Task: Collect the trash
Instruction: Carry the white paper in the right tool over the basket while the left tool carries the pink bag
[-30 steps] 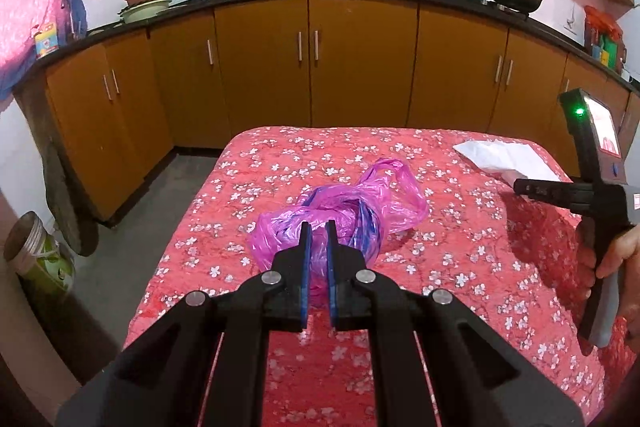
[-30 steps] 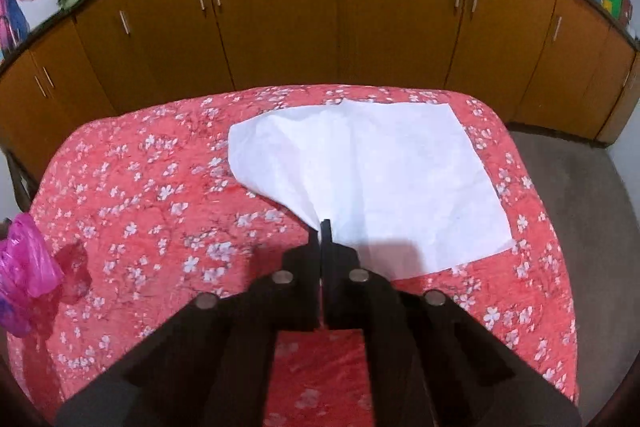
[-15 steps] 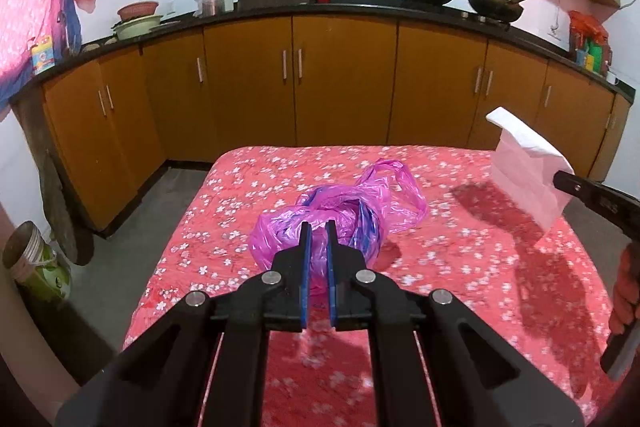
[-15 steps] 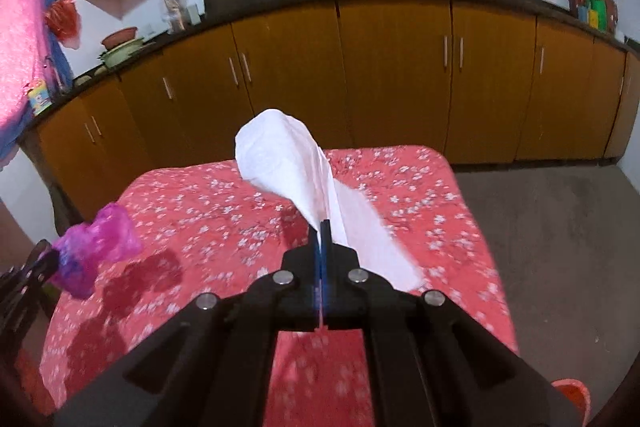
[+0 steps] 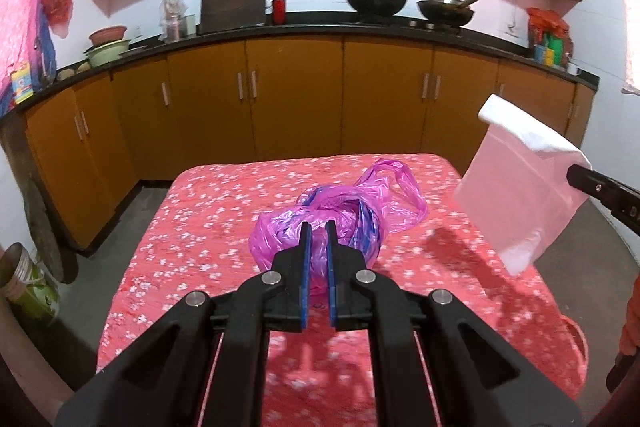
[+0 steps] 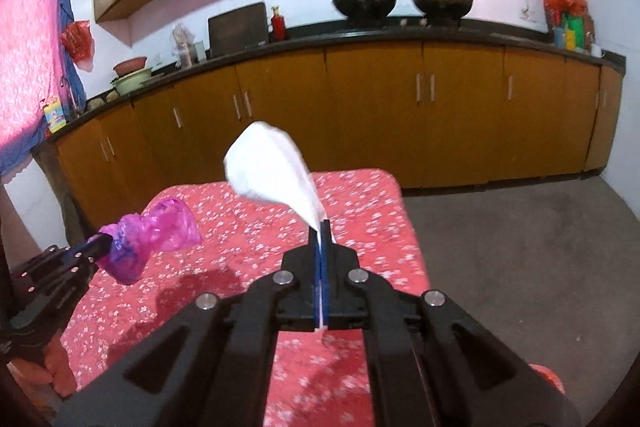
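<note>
Clamped on a bunched magenta plastic bag [image 5: 340,215], the left gripper [image 5: 315,231] holds it in the air over the tabletop [image 5: 224,211], which wears a red cloth with white flowers. Further to the right, the right gripper [image 6: 322,227] pinches the edge of a white paper sheet [image 6: 272,171] between its closed jaws, and the sheet hangs clear of the cloth beside the table's right edge. Beyond both stand the brown kitchen cabinets [image 5: 296,99] under a dark counter [image 5: 320,29] bearing two black woks [image 5: 376,1].
</note>
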Demonstrator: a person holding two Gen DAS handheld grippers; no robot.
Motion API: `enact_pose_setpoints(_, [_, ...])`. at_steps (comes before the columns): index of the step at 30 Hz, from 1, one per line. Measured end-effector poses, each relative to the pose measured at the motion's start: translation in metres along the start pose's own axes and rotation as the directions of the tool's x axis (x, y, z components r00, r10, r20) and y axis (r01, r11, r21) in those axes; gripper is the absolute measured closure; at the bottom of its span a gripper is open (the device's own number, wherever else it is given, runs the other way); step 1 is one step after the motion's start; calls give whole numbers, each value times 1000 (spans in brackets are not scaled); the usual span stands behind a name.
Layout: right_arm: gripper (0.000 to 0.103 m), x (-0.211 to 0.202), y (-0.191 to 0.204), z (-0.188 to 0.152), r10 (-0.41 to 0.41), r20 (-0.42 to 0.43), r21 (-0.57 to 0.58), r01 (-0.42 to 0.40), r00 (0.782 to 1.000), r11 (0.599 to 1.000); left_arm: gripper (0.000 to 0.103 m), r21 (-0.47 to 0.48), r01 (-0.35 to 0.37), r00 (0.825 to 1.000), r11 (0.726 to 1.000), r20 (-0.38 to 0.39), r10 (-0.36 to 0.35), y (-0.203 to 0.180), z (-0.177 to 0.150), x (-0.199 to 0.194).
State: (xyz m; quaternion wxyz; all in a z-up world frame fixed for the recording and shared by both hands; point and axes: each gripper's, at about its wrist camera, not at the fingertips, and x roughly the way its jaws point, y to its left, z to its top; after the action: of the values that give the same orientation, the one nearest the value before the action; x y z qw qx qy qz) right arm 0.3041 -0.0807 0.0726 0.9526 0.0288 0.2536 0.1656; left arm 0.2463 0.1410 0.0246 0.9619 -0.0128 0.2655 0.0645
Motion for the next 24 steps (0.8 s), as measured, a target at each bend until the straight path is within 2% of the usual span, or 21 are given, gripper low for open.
enact_pose_setpoints(6, [101, -43, -32, 1, -51, 55, 43, 48, 997, 998, 96, 41, 39, 999, 998, 27, -40, -33, 6, -17])
enact_pose_setpoints(13, [101, -74, -72, -5, -130, 85, 89, 122, 988, 989, 96, 91, 94, 995, 991, 35, -97, -74, 6, -28])
enact_pose_setpoints(24, [101, -114, -143, -19, -273, 118, 157, 254, 955, 954, 96, 155, 185, 981, 970, 21, -191, -144, 5, -35])
